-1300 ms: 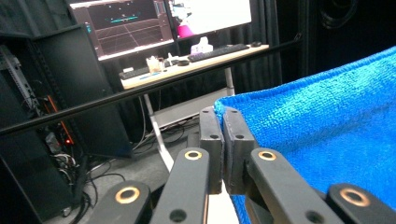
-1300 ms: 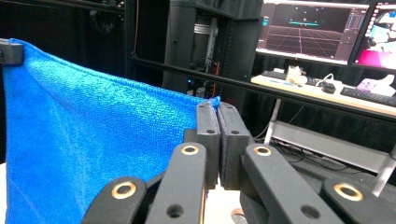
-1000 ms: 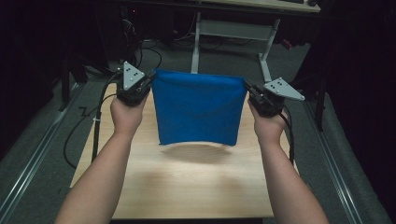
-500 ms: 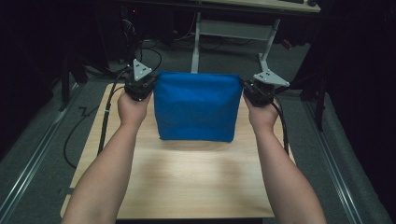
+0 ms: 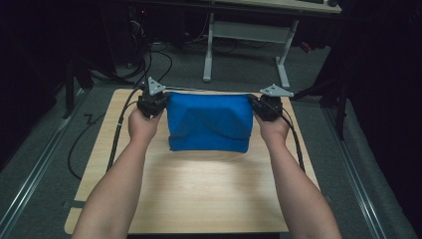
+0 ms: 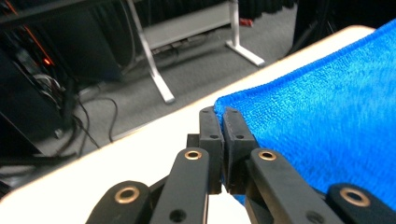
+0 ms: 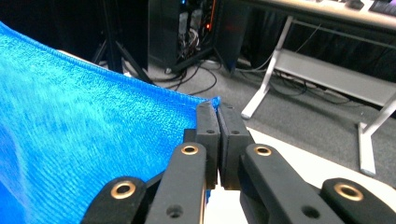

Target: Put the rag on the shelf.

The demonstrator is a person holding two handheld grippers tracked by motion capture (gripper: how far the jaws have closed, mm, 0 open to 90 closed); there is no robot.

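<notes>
Two pairs of fingers are clamped, each on a top corner of the towel (image 5: 208, 123). In the left gripper view our black fingers (image 6: 211, 140) press together with the blue terry edge pinched between them at the corner; the right gripper view gives the mirror of it, fingers (image 7: 208, 135) together on the other corner and the cloth running away taut to the side. From above, the left gripper (image 5: 151, 103) and right gripper (image 5: 266, 106) sit level with one another near the far edge of the worktop (image 5: 199, 194), the towel stretched flat between them. Its lower hem looks to rest on the wood (or very nearly, we cannot tell for sure), with a soft fold sagging across the middle.

We judge the step in hand to be laying the towel down on the worktop, spread out, with the top edge not yet settled. The next move calls for us to lower both grippers together, keeping them level and equally far apart so the edge stays straight, and to carry them a little away from us as they sink, so the cloth unrolls flat instead of bunching on its own hem. Only once the top corners rest on the wood should we let go.
</notes>
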